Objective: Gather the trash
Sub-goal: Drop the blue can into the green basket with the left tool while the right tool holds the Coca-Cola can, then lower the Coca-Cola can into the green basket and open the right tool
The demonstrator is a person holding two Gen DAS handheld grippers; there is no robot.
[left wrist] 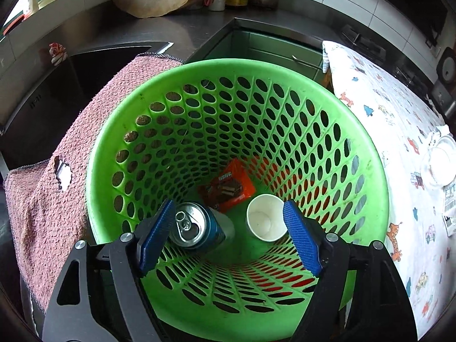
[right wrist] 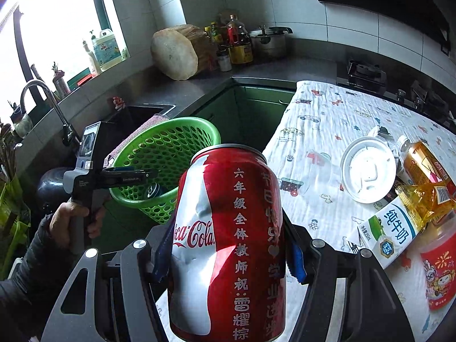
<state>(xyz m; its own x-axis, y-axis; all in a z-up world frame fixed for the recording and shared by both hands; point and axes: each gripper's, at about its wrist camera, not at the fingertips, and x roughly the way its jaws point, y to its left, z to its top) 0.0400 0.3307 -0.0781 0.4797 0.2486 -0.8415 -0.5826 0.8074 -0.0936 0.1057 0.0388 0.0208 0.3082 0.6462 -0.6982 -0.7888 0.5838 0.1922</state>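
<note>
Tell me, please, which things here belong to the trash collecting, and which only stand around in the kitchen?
Belong to the job:
- green basket, holding blue can, paper cup, snack wrapper
- red cola can in right gripper
- milk carton, white lid on table

Just around:
- chopping block
- pot
- faucet

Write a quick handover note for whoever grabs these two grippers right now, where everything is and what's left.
Left gripper: open, empty, over the green basket.
Right gripper: shut on a red Coca-Cola can, above the table edge, not yet at the basket.
Done: blue can, white paper cup and orange snack wrapper lie in the basket.
Left: drop the Coca-Cola can in; then from the table cloth collect the white lid, milk carton, yellow wrapper, tea bottle and red cup.
</note>
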